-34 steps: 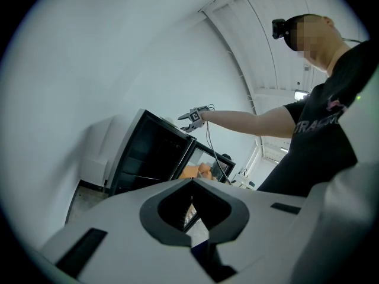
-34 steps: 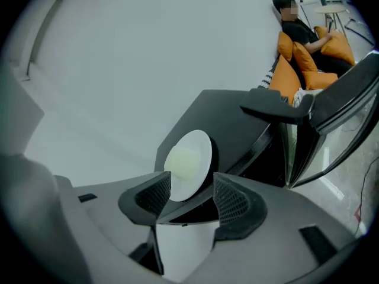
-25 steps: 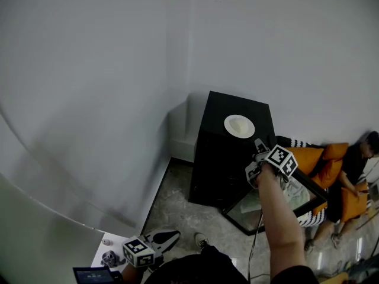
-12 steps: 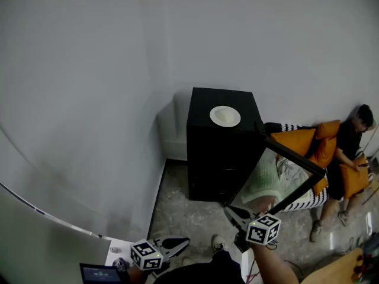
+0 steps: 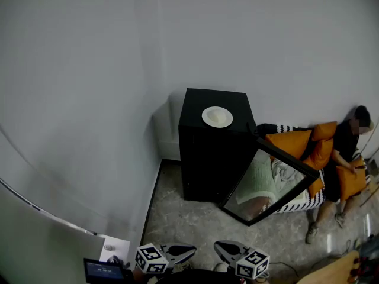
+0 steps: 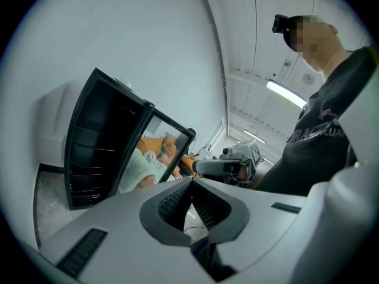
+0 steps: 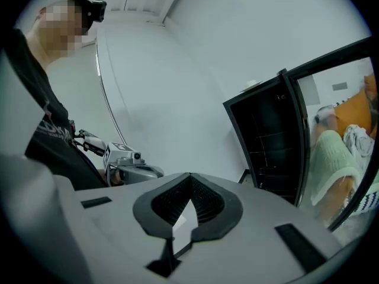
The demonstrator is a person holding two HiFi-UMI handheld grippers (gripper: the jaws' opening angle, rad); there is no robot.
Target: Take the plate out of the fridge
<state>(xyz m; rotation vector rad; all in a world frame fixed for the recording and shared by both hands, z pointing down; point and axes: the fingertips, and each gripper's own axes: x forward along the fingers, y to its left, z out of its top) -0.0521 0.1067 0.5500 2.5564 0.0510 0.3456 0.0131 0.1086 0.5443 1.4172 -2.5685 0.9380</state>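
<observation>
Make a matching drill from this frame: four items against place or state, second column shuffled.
1. plate
2. fridge door
3. right gripper
4. orange cushions

A. swung open
B. beside the seated person
C. on top of the fridge
D. jaws shut, nothing between them

Pairs: 1-C, 2-A, 3-D, 4-B

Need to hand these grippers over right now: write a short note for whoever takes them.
Left gripper: shut, empty, held low, away from the fridge.
Right gripper: shut, empty, low beside it.
Plate: on top of the fridge, outside it.
Done: the plate looks taken out.
To do: the glass door stands open; probably close it.
</observation>
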